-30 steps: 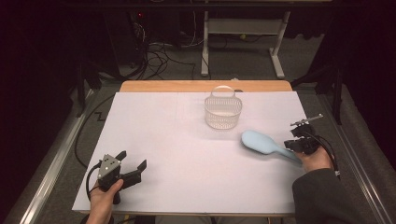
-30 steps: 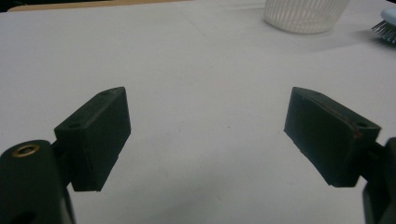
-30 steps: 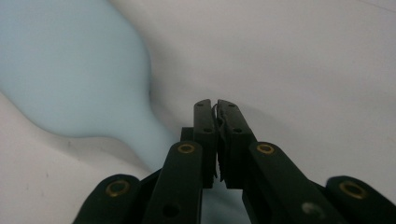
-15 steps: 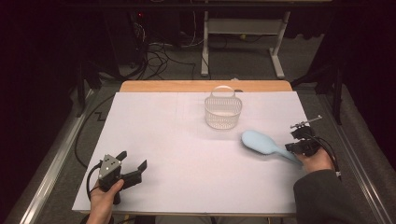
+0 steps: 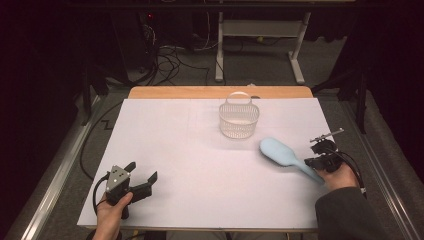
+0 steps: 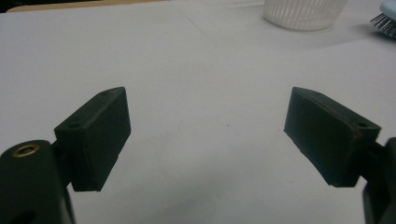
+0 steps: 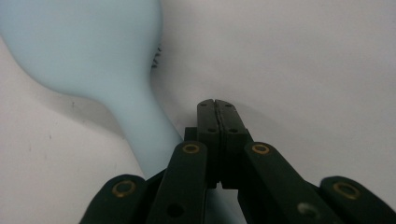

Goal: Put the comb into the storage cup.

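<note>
Work in hand looks like getting the light-blue hairbrush (image 5: pixel 280 152) into the white mesh basket (image 5: pixel 239 119). This is the pick-up step, grasp not made yet.

Brush lies flat on the white bench (image 5: pixel 190 150), just to the near-right of the basket. Its head points twd the basket and its handle runs away from it twd the person's right hand. Bristles face down, as far as the left tongs view shows.

Right tongs (image 5: pixel 320 161) sit at the handle end, on the far side of the brush from the basket. In the right tongs view the jaws (image 7: pixel 217 105) are pressed flat together w/ nothing between them; the handle (image 7: pixel 140 135) passes beside and under the linkage, not betw the pads. So shut & empty.

Left tongs (image 5: pixel 142 176) are well to the near-left of the basket, jaws wide apart over bare bench, holding nothing.

Next move, as I judge it:
- open right tongs
- shift sideways so the pads straddle the handle
- close, lift, carry over the basket rim

Risk: the handle is narrow & rounded, so an off-centre pinch could roll it out.
</note>
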